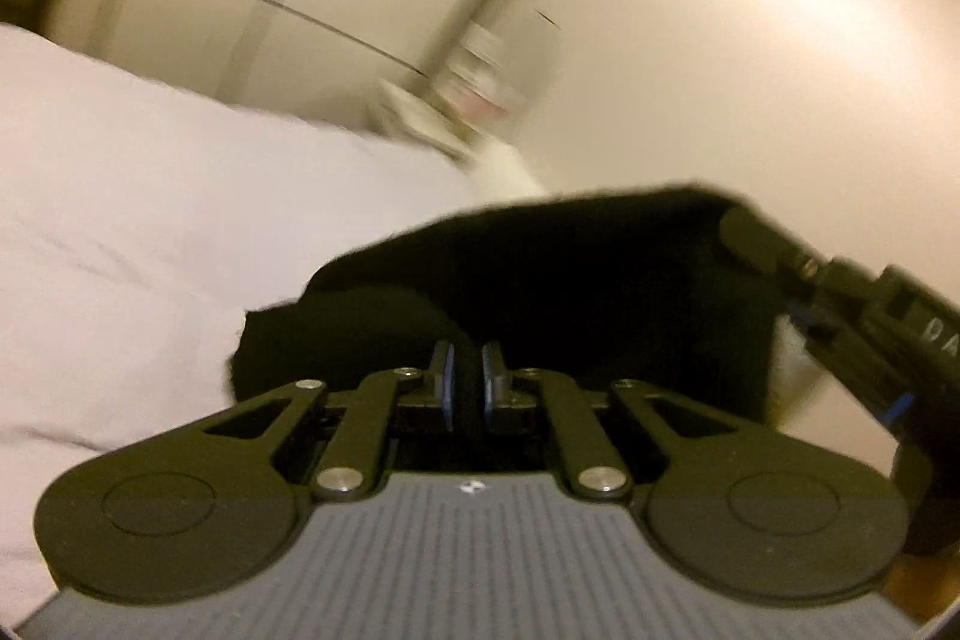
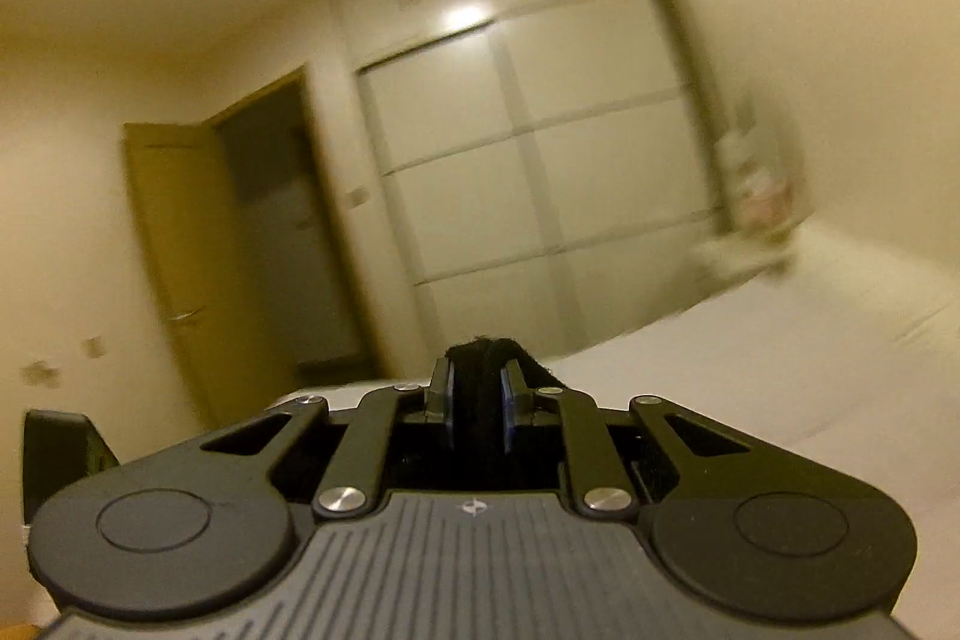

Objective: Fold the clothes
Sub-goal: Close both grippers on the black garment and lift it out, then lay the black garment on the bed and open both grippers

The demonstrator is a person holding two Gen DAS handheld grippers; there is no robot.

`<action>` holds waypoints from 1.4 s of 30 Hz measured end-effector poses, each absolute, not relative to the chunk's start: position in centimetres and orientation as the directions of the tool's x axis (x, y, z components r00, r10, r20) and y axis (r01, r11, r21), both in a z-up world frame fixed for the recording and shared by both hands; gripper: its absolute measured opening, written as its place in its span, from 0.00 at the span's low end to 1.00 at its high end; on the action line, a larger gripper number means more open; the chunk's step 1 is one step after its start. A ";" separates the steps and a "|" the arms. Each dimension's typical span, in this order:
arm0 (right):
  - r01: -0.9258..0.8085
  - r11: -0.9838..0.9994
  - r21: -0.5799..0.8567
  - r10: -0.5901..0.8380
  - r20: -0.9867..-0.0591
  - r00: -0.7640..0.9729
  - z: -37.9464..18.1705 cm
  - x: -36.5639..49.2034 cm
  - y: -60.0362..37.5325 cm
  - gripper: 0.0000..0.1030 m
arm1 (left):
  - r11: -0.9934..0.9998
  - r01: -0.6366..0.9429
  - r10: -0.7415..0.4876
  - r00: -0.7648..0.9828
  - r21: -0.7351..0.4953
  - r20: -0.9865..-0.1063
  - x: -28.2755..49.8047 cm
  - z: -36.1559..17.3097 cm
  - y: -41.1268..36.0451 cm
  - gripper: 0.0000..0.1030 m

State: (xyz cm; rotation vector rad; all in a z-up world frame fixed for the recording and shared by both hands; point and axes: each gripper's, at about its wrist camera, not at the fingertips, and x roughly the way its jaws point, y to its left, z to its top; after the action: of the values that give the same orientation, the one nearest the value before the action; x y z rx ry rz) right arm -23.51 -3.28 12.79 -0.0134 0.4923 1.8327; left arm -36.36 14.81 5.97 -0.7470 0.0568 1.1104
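Observation:
A black garment [image 1: 540, 274] is lifted above the white bed sheet [image 1: 150, 220] in the left wrist view. My left gripper [image 1: 467, 388] is shut on its near edge, black cloth pinched between the blue pads. My right gripper [image 1: 780, 256] shows at the right in that view, holding the garment's far corner. In the right wrist view my right gripper [image 2: 477, 400] is shut on a thick fold of the black garment [image 2: 480, 358], which sticks up between the pads. Most of the garment is hidden there.
The white bed [image 2: 750, 370] runs to the right. A pale sliding wardrobe [image 2: 528, 160] stands behind it, with an open wooden door [image 2: 180, 250] to its left. Blurred items on a small shelf [image 2: 756, 202] sit by the wall. A dark object [image 2: 60, 448] lies at far left.

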 end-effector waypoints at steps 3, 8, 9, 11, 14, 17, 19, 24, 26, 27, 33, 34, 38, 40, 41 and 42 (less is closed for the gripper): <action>-0.886 -0.238 0.397 0.781 -0.463 -0.418 8.2 -30.4 3.0 0.30 | 0.121 -0.888 0.810 0.347 -0.444 -0.473 -42.7 4.8 16.9 0.00; -0.855 -0.232 0.464 0.657 -0.573 -0.489 4.7 -35.8 3.9 0.51 | -0.104 -0.907 0.697 0.227 -0.408 -0.681 -49.8 0.0 18.7 0.01; -0.861 -0.214 0.461 0.651 -0.590 -0.478 4.2 -35.9 3.8 0.60 | -0.134 -0.904 0.682 0.214 -0.407 -0.699 -50.7 -0.8 18.3 0.01; -0.880 -0.174 0.442 0.626 -0.640 -0.445 3.3 -36.7 3.7 0.64 | -0.183 -0.899 0.653 0.192 -0.398 -0.733 -52.1 -2.0 17.0 0.02; -0.898 -0.129 0.421 0.580 -0.702 -0.413 2.3 -36.9 4.3 0.67 | -0.209 -0.905 0.622 0.168 -0.369 -0.765 -53.2 -2.5 15.1 0.07; -0.908 -0.117 0.401 0.555 -0.732 -0.395 1.2 -36.8 2.8 0.76 | -0.223 -0.915 0.596 0.144 -0.335 -0.790 -53.9 -2.8 13.2 0.19; -0.918 -0.118 0.380 0.541 -0.750 -0.380 0.5 -36.8 1.4 0.82 | -0.231 -0.922 0.578 0.128 -0.312 -0.806 -54.3 -2.9 11.9 0.22; -0.919 -0.134 0.370 0.503 -0.774 -0.384 -0.6 -36.6 1.5 0.83 | -0.258 -0.924 0.556 0.096 -0.281 -0.825 -55.3 -3.3 9.0 0.25; -0.917 -0.153 0.368 0.489 -0.778 -0.394 -0.6 -36.6 1.5 0.84 | -0.274 -0.923 0.550 0.081 -0.271 -0.832 -55.3 -3.4 8.1 0.25; -0.916 -0.165 0.366 0.482 -0.780 -0.399 -0.6 -36.5 1.2 0.85 | -0.281 -0.922 0.547 0.072 -0.265 -0.834 -54.9 -3.4 7.9 0.26; -0.909 -0.205 0.364 0.463 -0.782 -0.418 -0.5 -34.7 -1.0 0.86 | -0.297 -0.932 0.544 0.012 -0.207 -0.839 -51.3 -3.2 6.5 0.31; -0.907 -0.205 0.368 0.460 -0.782 -0.421 -0.5 -34.2 -1.3 0.86 | -0.298 -0.933 0.544 0.010 -0.204 -0.839 -50.6 -3.1 6.1 0.31; -0.906 -0.207 0.369 0.454 -0.784 -0.423 -0.8 -32.6 -2.6 0.86 | -0.309 -0.934 0.543 -0.019 -0.179 -0.839 -48.0 -2.8 4.6 0.33; -0.904 -0.215 0.369 0.453 -0.783 -0.427 -0.7 -32.0 -3.1 0.86 | -0.318 -0.933 0.544 -0.033 -0.170 -0.839 -47.1 -2.6 3.8 0.33; -0.903 -0.221 0.368 0.453 -0.781 -0.429 -0.7 -31.7 -3.4 0.86 | -0.323 -0.932 0.545 -0.039 -0.167 -0.838 -46.6 -2.4 3.3 0.34; -0.902 -0.226 0.368 0.453 -0.780 -0.432 -0.6 -31.4 -3.7 0.86 | -0.328 -0.930 0.547 -0.045 -0.164 -0.836 -46.1 -2.3 2.9 0.34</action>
State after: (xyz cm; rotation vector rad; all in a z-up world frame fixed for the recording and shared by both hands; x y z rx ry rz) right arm -31.45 -3.68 -0.61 -0.6602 1.0285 1.8103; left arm -46.15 2.91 -2.29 -1.0367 0.5239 1.6394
